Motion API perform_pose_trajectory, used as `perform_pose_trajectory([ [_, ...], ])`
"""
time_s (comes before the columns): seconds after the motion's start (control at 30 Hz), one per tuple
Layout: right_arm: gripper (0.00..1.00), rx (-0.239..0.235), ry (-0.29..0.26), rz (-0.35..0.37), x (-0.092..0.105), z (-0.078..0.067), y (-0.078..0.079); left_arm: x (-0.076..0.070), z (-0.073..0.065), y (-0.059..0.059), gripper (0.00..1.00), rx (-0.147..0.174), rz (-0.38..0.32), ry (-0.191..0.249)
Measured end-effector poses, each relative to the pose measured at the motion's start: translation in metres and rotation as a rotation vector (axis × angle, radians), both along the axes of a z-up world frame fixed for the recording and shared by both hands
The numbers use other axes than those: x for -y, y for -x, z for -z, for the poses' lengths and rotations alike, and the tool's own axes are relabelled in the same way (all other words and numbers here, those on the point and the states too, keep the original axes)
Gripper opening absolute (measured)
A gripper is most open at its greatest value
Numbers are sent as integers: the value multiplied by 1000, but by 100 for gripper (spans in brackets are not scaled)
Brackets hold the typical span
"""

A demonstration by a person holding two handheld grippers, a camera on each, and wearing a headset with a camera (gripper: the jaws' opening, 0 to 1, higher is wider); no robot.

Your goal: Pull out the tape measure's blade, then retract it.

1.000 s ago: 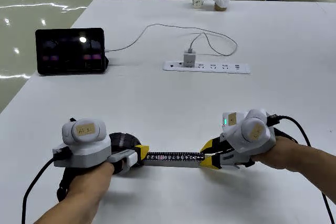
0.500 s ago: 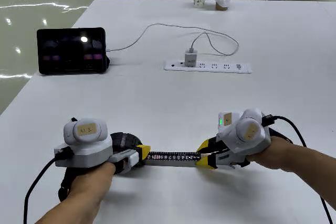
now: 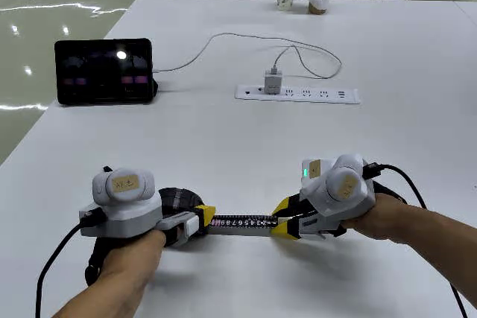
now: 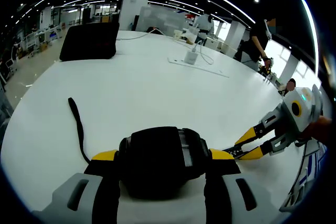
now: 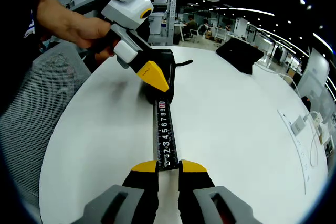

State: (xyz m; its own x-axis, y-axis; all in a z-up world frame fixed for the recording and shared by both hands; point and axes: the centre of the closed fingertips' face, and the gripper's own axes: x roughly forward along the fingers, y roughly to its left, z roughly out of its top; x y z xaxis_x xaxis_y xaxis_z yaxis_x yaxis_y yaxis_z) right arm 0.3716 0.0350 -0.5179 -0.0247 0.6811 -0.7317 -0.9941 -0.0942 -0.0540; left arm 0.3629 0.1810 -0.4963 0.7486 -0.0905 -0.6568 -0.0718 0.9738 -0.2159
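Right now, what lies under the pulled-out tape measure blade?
Bare white table lies beneath the black numbered blade. The blade's tip is covered by the right gripper, so the spot under it is hidden.

The right gripper point(image 3: 280, 225) is closing in on the left gripper point(image 3: 195, 223), and the gap between them is narrower than a second ago. The black steel blade with white numerals point(image 3: 242, 222) shows a shorter stretch now, drawn back toward the round black tape measure case point(image 3: 177, 200).
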Motion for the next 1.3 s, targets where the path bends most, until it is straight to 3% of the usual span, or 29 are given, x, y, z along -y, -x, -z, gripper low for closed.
perform_pose_trajectory([
  [1.3, 10, -20, -48, -26, -46, 1, 9, 0, 1, -1, 60, 0, -4, 13],
])
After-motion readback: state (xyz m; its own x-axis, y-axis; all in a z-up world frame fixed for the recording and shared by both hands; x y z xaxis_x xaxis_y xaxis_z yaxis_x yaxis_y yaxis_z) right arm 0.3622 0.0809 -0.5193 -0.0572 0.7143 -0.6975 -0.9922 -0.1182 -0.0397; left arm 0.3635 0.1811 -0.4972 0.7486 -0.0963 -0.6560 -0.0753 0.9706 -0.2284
